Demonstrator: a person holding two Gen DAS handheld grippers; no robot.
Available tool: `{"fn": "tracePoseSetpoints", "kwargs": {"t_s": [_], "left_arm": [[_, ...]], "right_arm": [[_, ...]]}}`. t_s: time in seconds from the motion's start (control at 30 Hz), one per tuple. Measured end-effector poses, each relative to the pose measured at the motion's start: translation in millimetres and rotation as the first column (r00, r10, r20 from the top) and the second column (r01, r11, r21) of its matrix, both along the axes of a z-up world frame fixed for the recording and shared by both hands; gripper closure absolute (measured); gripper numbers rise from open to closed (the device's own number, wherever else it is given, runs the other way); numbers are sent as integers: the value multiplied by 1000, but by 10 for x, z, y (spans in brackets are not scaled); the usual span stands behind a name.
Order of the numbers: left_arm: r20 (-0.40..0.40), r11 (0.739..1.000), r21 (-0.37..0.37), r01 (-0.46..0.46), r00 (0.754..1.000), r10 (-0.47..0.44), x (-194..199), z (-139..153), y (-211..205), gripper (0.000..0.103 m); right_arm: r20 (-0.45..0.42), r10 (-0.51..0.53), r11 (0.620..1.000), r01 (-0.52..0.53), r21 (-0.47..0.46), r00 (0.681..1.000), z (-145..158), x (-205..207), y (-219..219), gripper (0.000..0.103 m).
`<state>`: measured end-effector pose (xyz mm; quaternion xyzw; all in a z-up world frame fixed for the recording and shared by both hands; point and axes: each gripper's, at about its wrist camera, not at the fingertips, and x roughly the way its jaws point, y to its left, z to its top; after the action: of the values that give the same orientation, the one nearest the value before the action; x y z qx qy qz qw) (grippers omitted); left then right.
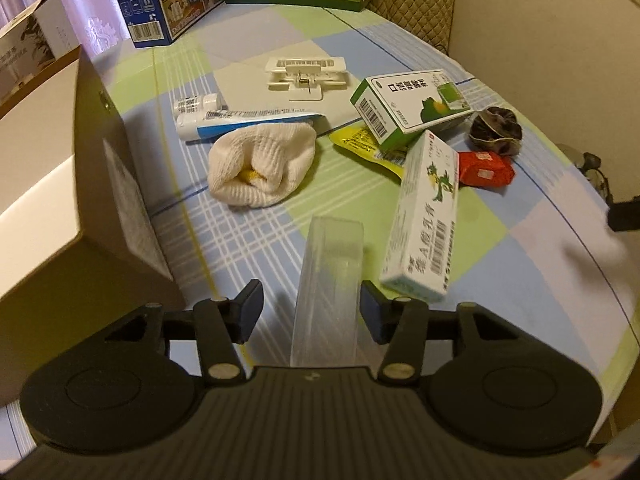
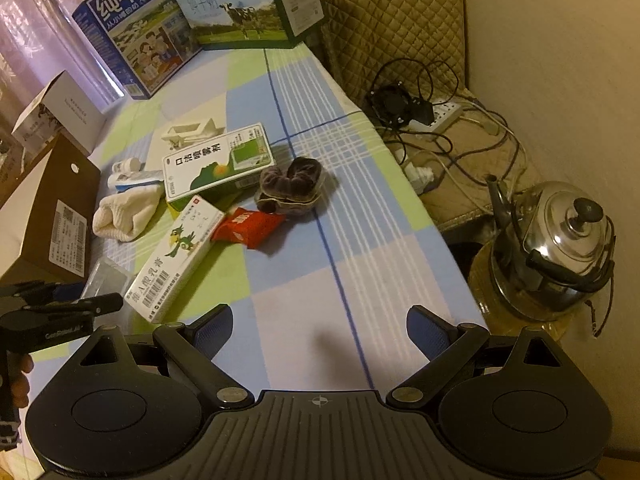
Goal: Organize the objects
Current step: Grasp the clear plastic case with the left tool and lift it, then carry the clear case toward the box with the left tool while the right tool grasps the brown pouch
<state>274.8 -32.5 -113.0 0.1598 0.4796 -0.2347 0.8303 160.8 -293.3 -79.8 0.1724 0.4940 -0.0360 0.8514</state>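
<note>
My left gripper (image 1: 312, 314) stands open around a clear plastic box (image 1: 332, 264) lying on the checked cloth; the right pad is at its side and the left pad is apart from it. Ahead lie a white sock (image 1: 262, 166), a toothpaste tube (image 1: 248, 120), a white plastic clip (image 1: 306, 76), a green-and-white carton (image 1: 412, 106), a yellow packet (image 1: 360, 142), a long ointment box (image 1: 426, 216), a red packet (image 1: 486, 168) and a dark scrunchie (image 1: 496, 130). My right gripper (image 2: 320, 332) hangs open over bare cloth, with nothing between its fingers.
An open brown cardboard box (image 1: 80, 200) stands close on the left. Two milk cartons (image 2: 136, 40) (image 2: 240, 8) line the back edge. Off the table's right edge are a steel kettle (image 2: 560, 248), a power strip with tangled cables (image 2: 436, 116) and a wall.
</note>
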Motion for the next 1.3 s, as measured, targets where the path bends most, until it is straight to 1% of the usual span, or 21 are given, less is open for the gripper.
{"fn": "tracePoseSetpoints", "kwargs": {"t_s": [0.03,0.07,0.1,0.13,0.23,0.3,0.37,0.47,0.67,0.77,0.93,1.0,1.07,1.17,1.2,1.27,1.3], "left_arm": [[-1,1000,4,5,1000,-5,18,-16,-28,59],[-3,1000,10,9,1000,-9,31,-30,-49,62],[-6,1000,15,9,1000,-9,35,-47,-73,71],[-6,1000,15,6,1000,-5,35,-54,-81,76],[20,999,16,-46,999,46,12,-44,-74,77],[38,997,4,-79,996,79,-29,-11,-42,77],[40,993,-7,-120,992,120,-65,19,9,77],[36,983,-12,-184,982,185,-127,35,92,77],[23,947,-14,-322,947,322,-242,57,303,77],[26,923,-14,-385,923,385,-306,76,424,77],[39,876,-12,-482,875,482,-408,113,598,77],[42,858,-11,-513,857,513,-458,131,658,77],[44,843,-6,-538,842,538,-505,145,706,77],[50,822,-3,-570,820,570,-588,165,758,77],[52,814,-3,-581,813,580,-614,171,773,77],[55,803,-3,-596,802,595,-648,175,783,77],[56,798,-2,-603,797,602,-669,178,783,77]], "right_arm": [[3,2,1000,-2,1,1000,1,4,-21,11],[8,6,1000,-6,5,1000,3,11,-45,11],[15,10,1000,-11,8,1000,3,19,-62,11],[23,16,1000,-17,12,1000,8,37,-82,11],[47,45,999,-46,14,998,5,102,-109,11],[65,76,997,-77,5,995,2,178,-119,14],[86,118,993,-118,-2,989,-5,276,-125,19],[106,168,986,-167,-13,980,-36,451,-143,22],[114,261,965,-256,-54,959,-157,849,-151,26],[104,292,956,-288,-57,951,-255,1028,-152,27],[95,336,942,-332,-54,937,-378,1242,-119,30],[83,347,937,-342,-63,934,-426,1301,-98,36],[72,361,932,-357,-61,930,-476,1343,-86,48],[55,379,925,-376,-62,924,-539,1356,-72,60],[58,387,921,-383,-64,920,-545,1349,-70,62],[67,404,913,-399,-80,912,-543,1319,-63,70],[74,413,909,-406,-89,908,-532,1301,-61,71]]}}
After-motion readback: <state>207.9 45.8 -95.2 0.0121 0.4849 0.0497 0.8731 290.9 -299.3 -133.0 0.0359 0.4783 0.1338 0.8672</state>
